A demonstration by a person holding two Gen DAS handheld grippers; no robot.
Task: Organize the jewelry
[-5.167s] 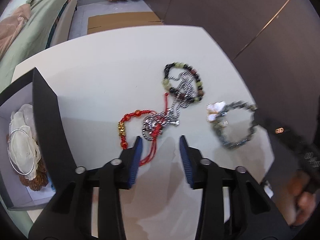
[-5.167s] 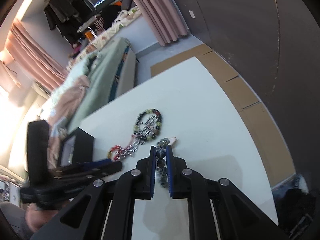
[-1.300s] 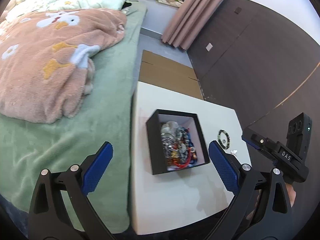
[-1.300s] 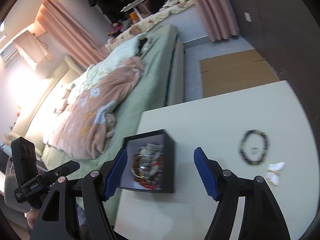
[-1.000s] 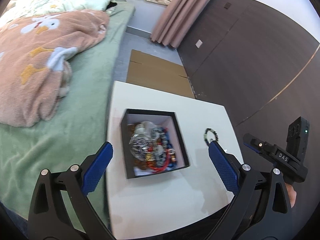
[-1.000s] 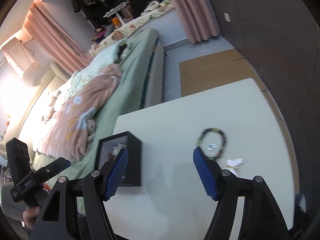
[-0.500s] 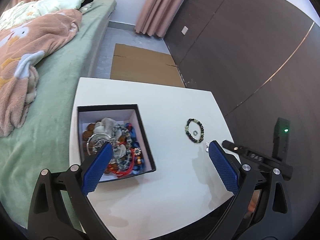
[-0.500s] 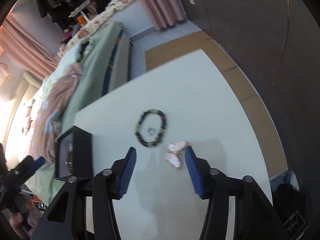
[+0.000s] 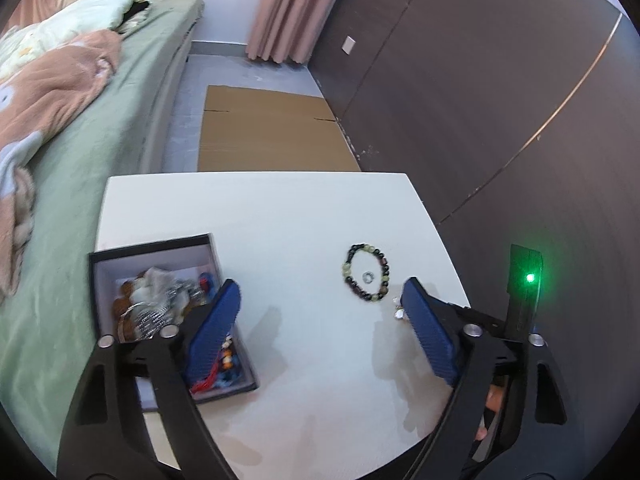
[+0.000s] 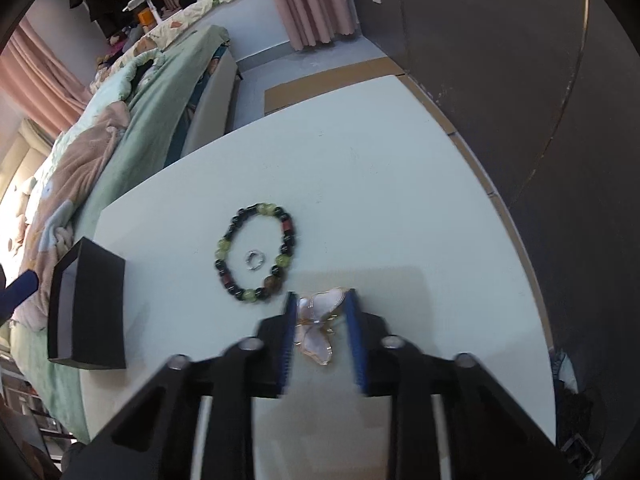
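On my right wrist view, the right gripper sits low at the bottom centre of the frame with its jaws closing around the butterfly brooch. The pale, gold-edged brooch lies flat on the white table, between the two blue pads; the pads are blurred, with the far wingtips just at them, so I cannot tell whether they press on it. Just above and left of the brooch lies the beaded bracelet, a ring of dark and green beads, with a small silver ring resting inside its loop, apart from the beads. At the left edge of the frame stands the black box, seen from its side.

On my left wrist view, the left gripper has its jaws wide and closing, with only bare table between them. Its left pad overlaps the black box in the lower left of the frame, where a tangle of jewelry fills the inside. The bracelet lies right of centre, near the right pad, with the ring inside it. A green light glows on the other gripper at the right edge.
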